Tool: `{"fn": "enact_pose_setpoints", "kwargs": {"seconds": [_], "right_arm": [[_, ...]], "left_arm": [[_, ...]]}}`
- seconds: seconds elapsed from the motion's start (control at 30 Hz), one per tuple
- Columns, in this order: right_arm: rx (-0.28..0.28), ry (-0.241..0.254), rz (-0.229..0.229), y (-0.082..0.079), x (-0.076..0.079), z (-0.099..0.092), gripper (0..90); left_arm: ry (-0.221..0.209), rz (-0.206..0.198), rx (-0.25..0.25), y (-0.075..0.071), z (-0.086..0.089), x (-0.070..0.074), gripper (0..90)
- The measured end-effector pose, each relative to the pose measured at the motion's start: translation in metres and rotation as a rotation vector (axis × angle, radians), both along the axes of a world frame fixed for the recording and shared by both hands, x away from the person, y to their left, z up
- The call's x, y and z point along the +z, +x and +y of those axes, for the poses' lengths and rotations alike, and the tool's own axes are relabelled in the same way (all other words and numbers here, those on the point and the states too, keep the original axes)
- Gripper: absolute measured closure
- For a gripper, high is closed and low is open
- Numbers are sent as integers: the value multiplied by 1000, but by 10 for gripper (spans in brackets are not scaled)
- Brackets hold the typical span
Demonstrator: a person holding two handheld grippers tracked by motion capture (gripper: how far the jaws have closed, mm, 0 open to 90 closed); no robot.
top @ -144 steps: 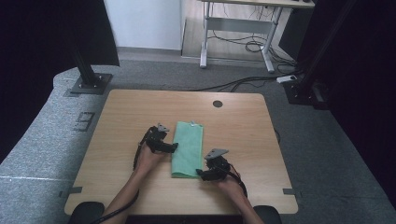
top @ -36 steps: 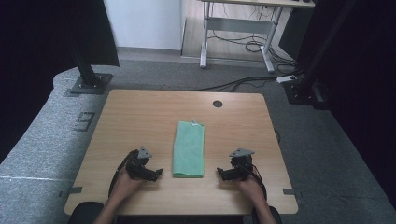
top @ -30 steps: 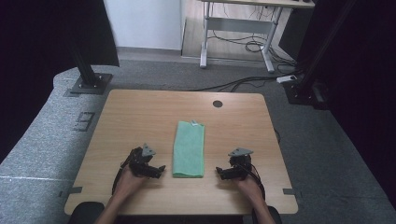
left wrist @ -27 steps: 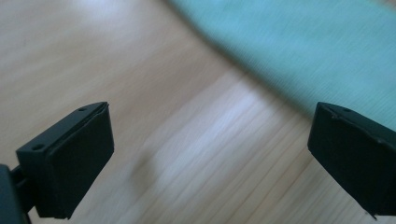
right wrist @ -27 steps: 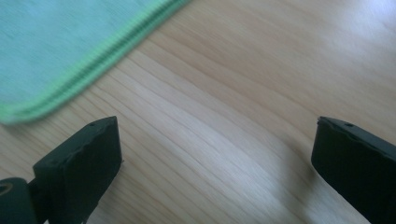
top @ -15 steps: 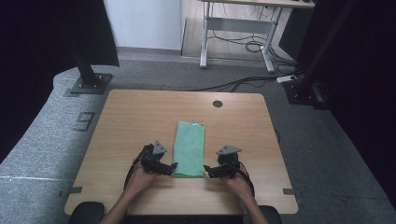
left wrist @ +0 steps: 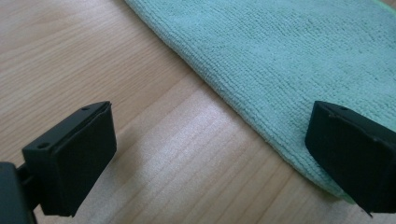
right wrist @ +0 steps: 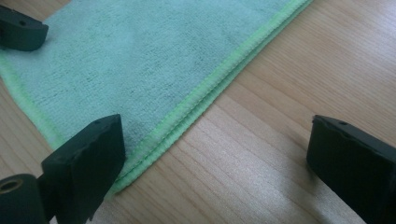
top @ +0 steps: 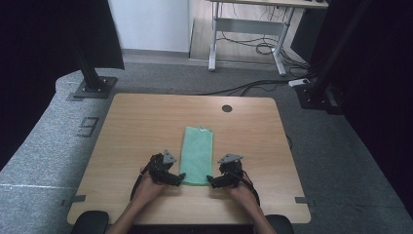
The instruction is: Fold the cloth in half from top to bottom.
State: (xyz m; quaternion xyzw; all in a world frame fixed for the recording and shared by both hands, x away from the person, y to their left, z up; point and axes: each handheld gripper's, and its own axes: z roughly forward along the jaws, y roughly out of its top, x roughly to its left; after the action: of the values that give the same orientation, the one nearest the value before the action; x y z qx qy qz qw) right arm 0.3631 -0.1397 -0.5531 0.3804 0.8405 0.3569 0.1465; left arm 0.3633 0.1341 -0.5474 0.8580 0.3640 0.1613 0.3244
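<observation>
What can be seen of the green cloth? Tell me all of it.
The green cloth is a terry-looking towel folded into a long strip, lying flat on the wooden table. Stitched edges stack along one long side; the other is a smooth fold. The left tool and right tool, both open, straddle its near corners.

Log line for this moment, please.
left gripper: open, at cloth near-left corner | right gripper: open, at near-right corner | cloth: folded, flat on table, not gripped

Cloth – green terry, fuzzy, stitched hem; table – matt wood-grain, smooth; jaws matt black plastic.
</observation>
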Motion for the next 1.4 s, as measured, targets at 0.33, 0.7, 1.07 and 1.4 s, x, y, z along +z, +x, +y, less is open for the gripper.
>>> {"fn": "enact_pose_setpoints", "kwargs": {"seconds": [0.33, 0.7, 1.07, 1.4], "right_arm": [[14, -12, -2, -13, 1, -2, 54], [33, -18, -1, -33, 1, -3, 66], [49, -10, -7, -41, 0, -3, 60], [50, -7, -11, -40, -1, -4, 35]], "left_arm": [[4, -6, -27, -17, -3, 0, 21], [-10, 24, -46, -36, -1, 0, 20], [-16, -6, -51, -26, 2, 13, 2], [-46, 1, 46, 17, 8, 12, 0]]}}
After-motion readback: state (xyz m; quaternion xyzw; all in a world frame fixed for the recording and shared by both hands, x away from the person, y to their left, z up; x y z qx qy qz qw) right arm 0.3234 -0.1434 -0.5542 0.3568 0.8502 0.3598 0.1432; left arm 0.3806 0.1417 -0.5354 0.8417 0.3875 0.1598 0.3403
